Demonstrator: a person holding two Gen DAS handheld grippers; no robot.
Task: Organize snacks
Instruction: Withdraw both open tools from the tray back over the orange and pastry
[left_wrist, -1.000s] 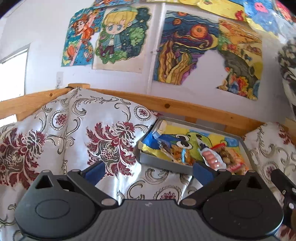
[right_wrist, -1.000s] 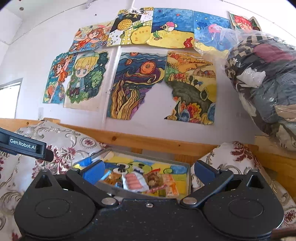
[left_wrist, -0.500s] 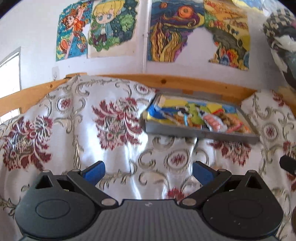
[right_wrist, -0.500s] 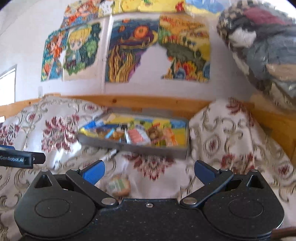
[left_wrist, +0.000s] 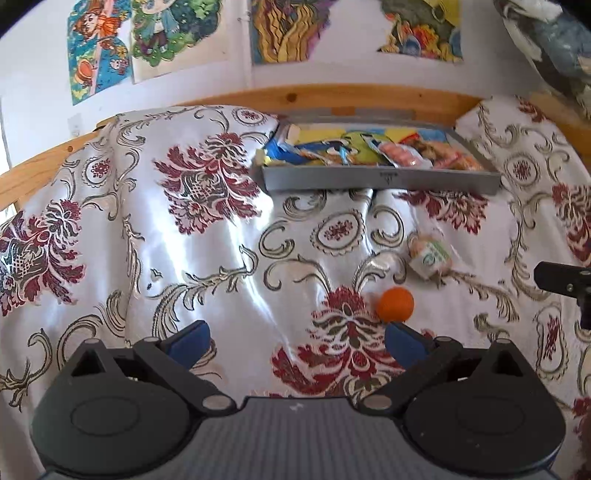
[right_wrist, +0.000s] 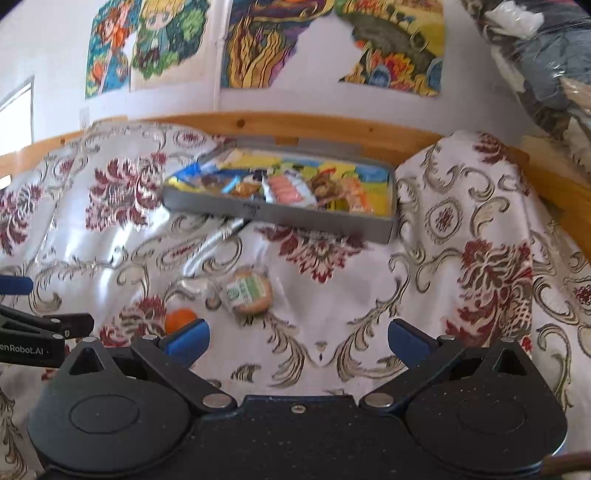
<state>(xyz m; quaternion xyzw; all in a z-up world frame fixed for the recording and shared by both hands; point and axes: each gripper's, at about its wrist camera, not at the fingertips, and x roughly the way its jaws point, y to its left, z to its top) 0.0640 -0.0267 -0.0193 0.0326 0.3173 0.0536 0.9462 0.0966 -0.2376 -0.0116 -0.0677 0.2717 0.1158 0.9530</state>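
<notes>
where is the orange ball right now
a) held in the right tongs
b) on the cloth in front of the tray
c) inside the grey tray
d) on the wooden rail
b: the orange ball lies on the cloth, nearer the cameras than the tray and beside the wrapped snack, with no tongs shut on it.

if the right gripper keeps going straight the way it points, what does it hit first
Most likely the patterned cloth just ahead: the open right gripper has only fabric between its fingers. The wrapped round snack lies slightly left of that line and the grey tray farther on. Depth is unclear.
</notes>
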